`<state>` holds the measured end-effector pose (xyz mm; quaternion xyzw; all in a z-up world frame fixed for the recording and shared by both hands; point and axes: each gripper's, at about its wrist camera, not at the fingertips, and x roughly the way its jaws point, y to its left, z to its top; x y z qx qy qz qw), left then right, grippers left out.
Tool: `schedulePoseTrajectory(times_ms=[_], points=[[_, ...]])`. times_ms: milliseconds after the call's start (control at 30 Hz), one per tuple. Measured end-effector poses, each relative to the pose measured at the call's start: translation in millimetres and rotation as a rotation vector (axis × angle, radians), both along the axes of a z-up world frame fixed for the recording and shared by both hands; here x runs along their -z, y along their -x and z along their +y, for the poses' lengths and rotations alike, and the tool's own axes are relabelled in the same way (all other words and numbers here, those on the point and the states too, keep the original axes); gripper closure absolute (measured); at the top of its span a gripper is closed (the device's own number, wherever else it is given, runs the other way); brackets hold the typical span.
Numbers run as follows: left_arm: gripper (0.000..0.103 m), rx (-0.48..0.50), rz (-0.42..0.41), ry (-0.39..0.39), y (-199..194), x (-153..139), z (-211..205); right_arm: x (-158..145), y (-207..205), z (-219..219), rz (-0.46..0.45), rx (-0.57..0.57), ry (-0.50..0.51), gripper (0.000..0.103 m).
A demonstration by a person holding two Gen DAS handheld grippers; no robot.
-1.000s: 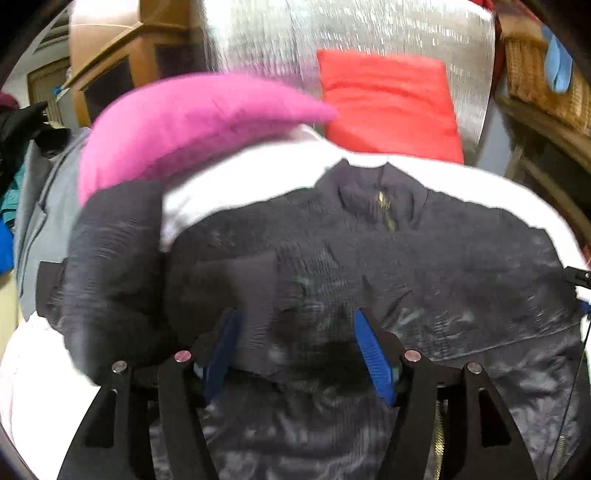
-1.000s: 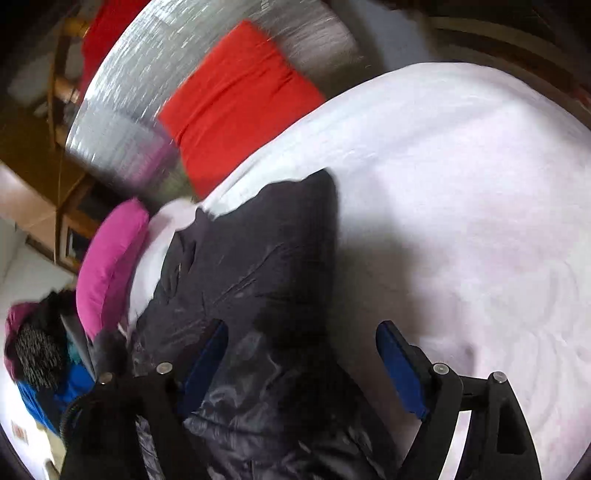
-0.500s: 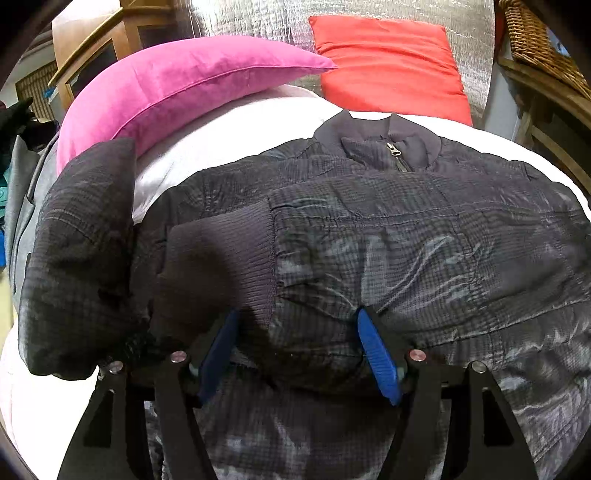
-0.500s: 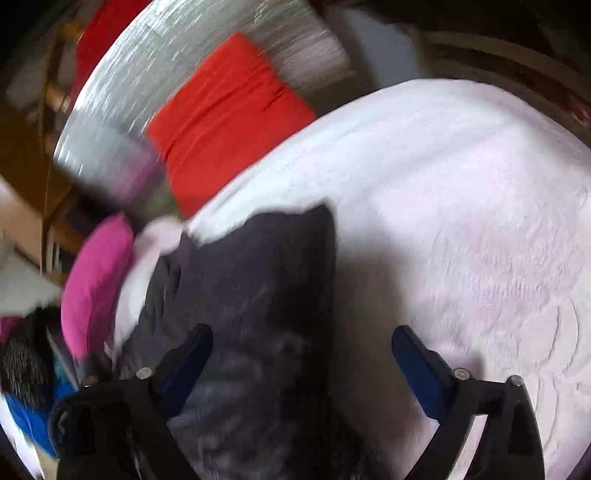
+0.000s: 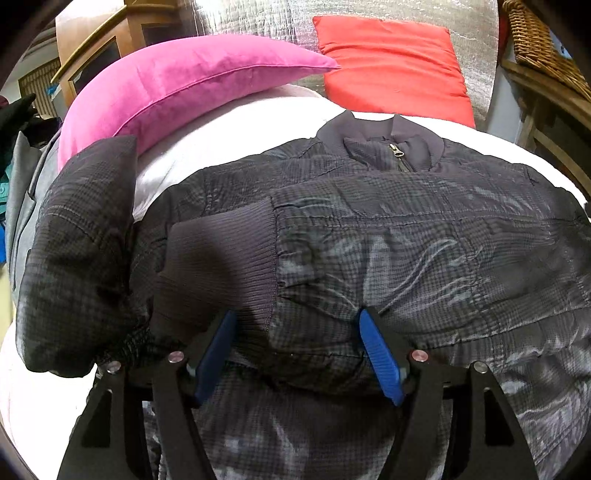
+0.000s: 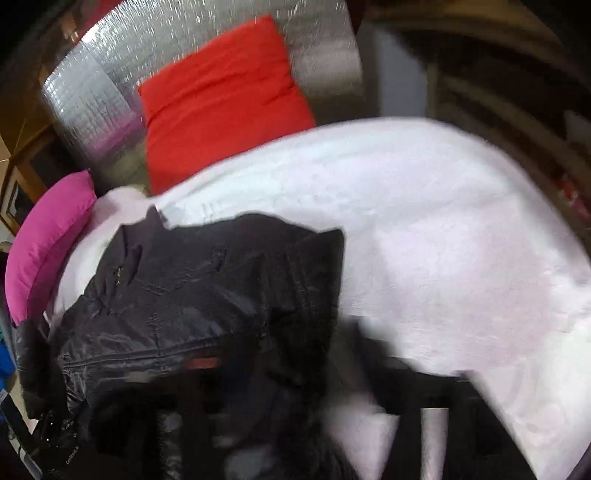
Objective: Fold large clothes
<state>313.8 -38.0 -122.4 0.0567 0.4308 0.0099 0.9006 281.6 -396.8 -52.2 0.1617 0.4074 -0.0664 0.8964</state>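
Note:
A dark checked bomber jacket (image 5: pixel 406 240) lies front-up on a white bed cover (image 5: pixel 221 147), collar and zip at the far end. One sleeve lies across the chest, its ribbed cuff (image 5: pixel 221 258) at the left. My left gripper (image 5: pixel 295 354) is open just above the sleeve, blue pads on either side of a fold. In the right wrist view the jacket (image 6: pixel 203 295) fills the lower left. My right gripper (image 6: pixel 295 406) is a dark motion blur at the bottom, and I cannot tell how its jaws stand.
A pink pillow (image 5: pixel 192 85) and a red cushion (image 5: pixel 391 66) lean on a silver headboard (image 5: pixel 258 22). A wicker basket (image 5: pixel 539 44) stands far right. Other clothes (image 5: pixel 22 155) pile at the left edge. White cover (image 6: pixel 461 240) extends right of the jacket.
My left gripper stayed open over the sleeve while its view steadied. My right gripper swung quickly; its view turned and blurred, and its fingers are no longer distinct.

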Motion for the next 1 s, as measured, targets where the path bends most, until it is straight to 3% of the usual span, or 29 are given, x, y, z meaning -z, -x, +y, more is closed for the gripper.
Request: schedulePoseTrajectory(times_ms=[167,300,367,467,600,733,767,800,867,1000], points=[[0.031,-0.003,-0.001,0.001,0,0,0,-23,48,27,-0.091,-0.13,-0.009,0.023],[0.031,-0.006,-0.002,0.003,0,1,0,-5,51,51,-0.031,-0.268,-0.103,0.023],[0.031,-0.007,-0.001,0.005,0,1,0,21,44,46,0.059,-0.255,-0.096,0.023],[0.03,-0.006,-0.002,0.005,1,2,0,35,43,33,0.061,-0.247,-0.12,0.023],[0.03,-0.007,0.0,0.003,0,2,0,26,42,37,0.064,-0.222,-0.095,0.023],[0.028,0.002,0.01,0.012,2,-1,2,2,54,51,-0.039,-0.227,-0.079,0.022],[0.028,0.0,0.014,0.019,2,-2,3,2,54,51,-0.05,-0.223,-0.067,0.017],[0.028,-0.002,0.023,0.033,3,-4,6,10,49,49,-0.015,-0.206,-0.06,0.012],[0.028,-0.005,0.027,0.064,7,-11,9,38,34,40,0.101,-0.186,-0.11,0.013],[0.028,0.006,-0.051,0.121,31,-46,31,8,50,45,-0.003,-0.166,-0.106,0.014]])
